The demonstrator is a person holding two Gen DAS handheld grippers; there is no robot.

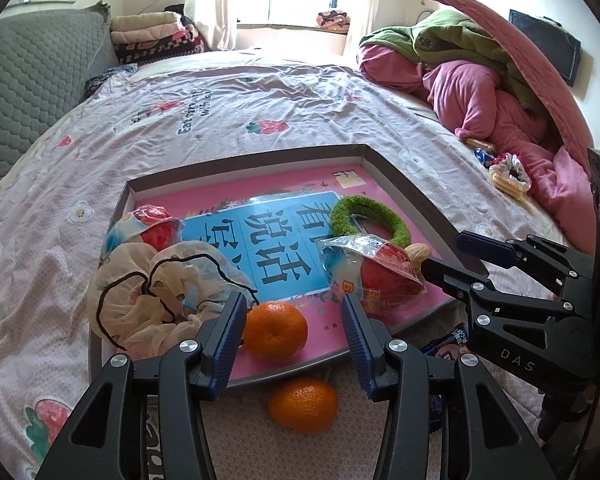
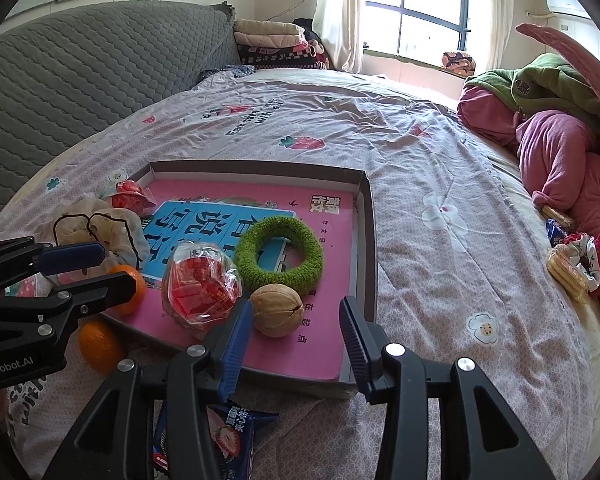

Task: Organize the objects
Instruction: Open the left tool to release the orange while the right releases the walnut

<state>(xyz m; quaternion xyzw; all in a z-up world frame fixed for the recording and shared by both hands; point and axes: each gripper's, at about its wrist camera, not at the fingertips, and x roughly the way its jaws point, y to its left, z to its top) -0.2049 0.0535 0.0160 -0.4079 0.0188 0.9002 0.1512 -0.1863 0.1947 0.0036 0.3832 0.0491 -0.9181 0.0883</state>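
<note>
A shallow grey box (image 1: pixel 392 172) lined with a pink book lies on the bed. In it are a beige hair net (image 1: pixel 156 284), two red snack packets (image 1: pixel 380 268) (image 1: pixel 156 228), a green scrunchie (image 1: pixel 368 216), a walnut (image 2: pixel 277 310) and an orange (image 1: pixel 275 330). A second orange (image 1: pixel 303 404) lies on the sheet just outside the box's near edge. My left gripper (image 1: pixel 294 320) is open, its fingers on either side of the orange in the box, not touching. My right gripper (image 2: pixel 296 332) is open and empty, just in front of the walnut. A blue strawberry snack packet (image 2: pixel 224 436) lies under it.
More loose items lie at the bed's right side: wrapped biscuits (image 2: pixel 568 272), a white and red scrunchie (image 2: pixel 586 252) and a blue packet (image 2: pixel 554 232). Pink and green bedding (image 2: pixel 556 136) is piled at the right. A grey headboard (image 2: pixel 80 76) stands at the left.
</note>
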